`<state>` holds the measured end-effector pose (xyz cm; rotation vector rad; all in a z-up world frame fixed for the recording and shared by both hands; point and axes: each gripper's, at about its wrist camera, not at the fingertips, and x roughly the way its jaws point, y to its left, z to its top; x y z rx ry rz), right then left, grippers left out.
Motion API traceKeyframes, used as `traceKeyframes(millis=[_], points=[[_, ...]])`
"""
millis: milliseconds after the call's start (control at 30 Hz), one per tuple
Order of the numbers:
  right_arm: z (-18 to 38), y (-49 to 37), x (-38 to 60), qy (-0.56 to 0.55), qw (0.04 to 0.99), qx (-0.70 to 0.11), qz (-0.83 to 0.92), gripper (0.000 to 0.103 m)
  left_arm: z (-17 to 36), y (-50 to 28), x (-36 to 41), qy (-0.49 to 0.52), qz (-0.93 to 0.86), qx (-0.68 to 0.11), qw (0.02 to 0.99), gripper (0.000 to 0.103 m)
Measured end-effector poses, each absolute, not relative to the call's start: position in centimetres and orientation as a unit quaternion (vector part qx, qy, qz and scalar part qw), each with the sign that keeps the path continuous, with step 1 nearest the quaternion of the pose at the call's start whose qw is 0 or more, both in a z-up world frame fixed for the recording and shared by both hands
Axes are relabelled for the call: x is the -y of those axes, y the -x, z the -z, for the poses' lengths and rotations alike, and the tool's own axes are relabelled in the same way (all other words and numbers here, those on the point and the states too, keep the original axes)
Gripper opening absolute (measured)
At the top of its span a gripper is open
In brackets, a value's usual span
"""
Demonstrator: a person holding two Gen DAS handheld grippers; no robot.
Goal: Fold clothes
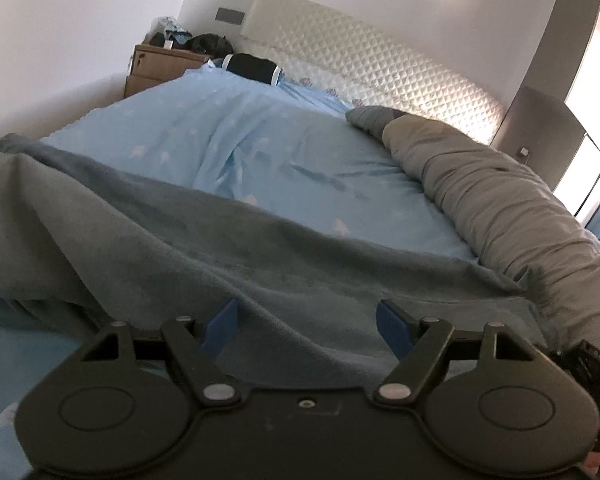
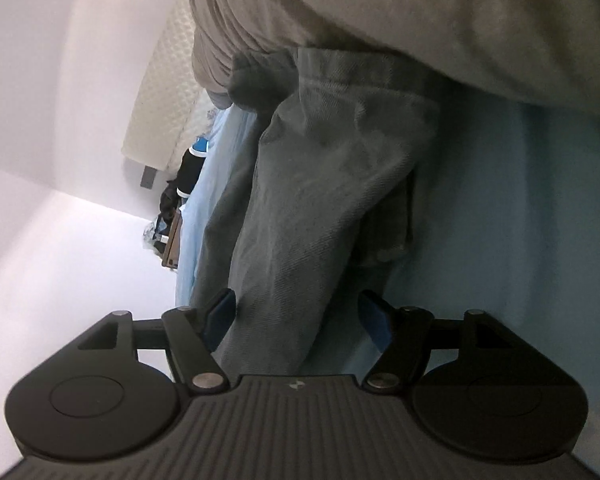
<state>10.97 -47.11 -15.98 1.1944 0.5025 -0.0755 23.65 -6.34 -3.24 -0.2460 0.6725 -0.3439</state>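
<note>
A bed with a light blue sheet (image 1: 228, 140) is filling most of the left wrist view, running from the lower left up to a white quilted headboard (image 1: 372, 68) at the upper centre. A grey duvet (image 1: 492, 200) is lying bunched along the right side of the frame, and a grey-blue fleece garment (image 1: 172, 248) is spreading across the lower half, its cloth passing beneath the left gripper (image 1: 306, 326), whose blue pads are standing wide apart without pressing on it. In the right wrist view, rolled sideways, grey-green denim trousers (image 2: 320, 184) are lying down the centre, reaching between the wide-spread pads of the right gripper (image 2: 298, 316), ungripped. A wooden nightstand (image 1: 160, 66) is sitting at the upper left.
</note>
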Motion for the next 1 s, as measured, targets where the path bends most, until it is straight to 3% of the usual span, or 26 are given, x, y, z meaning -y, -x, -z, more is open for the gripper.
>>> traceKeyframes(millis=[333, 467, 500, 833, 1000], points=[[15.0, -14.8, 46.3, -0.536, 0.81, -0.219, 0.086, 0.069, 3.3, -23.1, 5.4, 0.112, 0.162, -0.334, 0.922, 0.074], [13.3, -15.1, 45.4, -0.482, 0.845, -0.211, 0.092, 0.026, 2.7, -23.3, 5.9, 0.096, 0.16, -0.326, 0.927, 0.074], [12.8, -15.0, 45.0, -0.47, 0.854, -0.205, 0.089, 0.021, 2.4, -23.4, 6.1, 0.09, 0.159, -0.324, 0.928, 0.074], [3.9, -8.8, 45.8, -0.384, 0.915, -0.099, 0.07, 0.015, -0.7, -24.6, 5.4, 0.056, 0.14, -0.283, 0.947, 0.075], [3.6, -5.3, 48.8, -0.362, 0.924, -0.085, 0.086, 0.015, 1.5, -26.2, 4.5, 0.043, 0.114, -0.298, 0.947, 0.075]])
